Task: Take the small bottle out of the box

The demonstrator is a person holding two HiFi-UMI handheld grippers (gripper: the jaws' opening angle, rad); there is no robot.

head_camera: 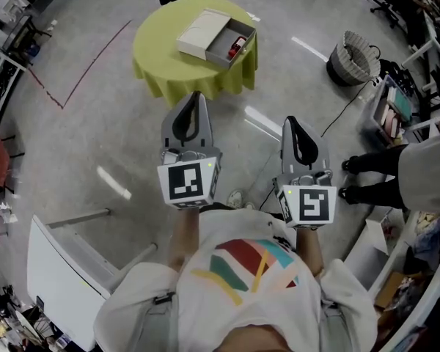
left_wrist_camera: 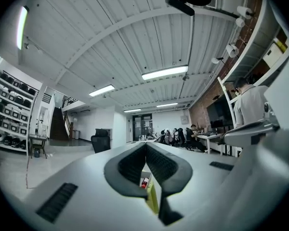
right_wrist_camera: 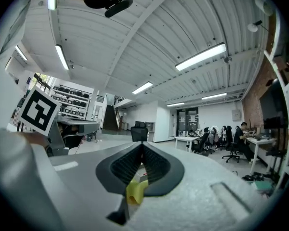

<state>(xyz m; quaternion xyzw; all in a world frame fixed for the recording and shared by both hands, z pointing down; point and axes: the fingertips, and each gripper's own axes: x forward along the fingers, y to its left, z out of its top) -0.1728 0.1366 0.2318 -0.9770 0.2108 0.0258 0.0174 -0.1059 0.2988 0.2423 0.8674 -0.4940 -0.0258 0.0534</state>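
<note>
While the left tool [head_camera: 196,97] is held out ahead of the person with its jaws pressed together at the tips and nothing between them, the right tool [head_camera: 293,121] just beside it is closed tight in the same way and is also empty. The two do not touch. Both point forward at a round bench [head_camera: 158,50] that stands well apart from them on the grey floor [head_camera: 95,145], draped to its rim in a yellow-green cloth [head_camera: 205,86]. In each gripper view a strip of that cloth shows low down in the narrow slot behind the closed tips. The box [head_camera: 200,31] sits right of the bench's middle, a pale flat sleeve with a grey tray [head_camera: 221,48] pulled out of it towards the right edge of the bench, the tray's open end close to that edge. The small bottle [head_camera: 237,47] lies on its side inside this tray, near the end farthest from the sleeve, red along most of its body. Its long axis runs across the tray, from the side nearer the person to the far side, slanting slightly right in the head view. Which end carries the cap cannot be told from here. Beyond the bench to the right a grey basket [head_camera: 352,57] stands on the floor, and a thin red line [head_camera: 88,68] crosses the floor to the left.
</note>
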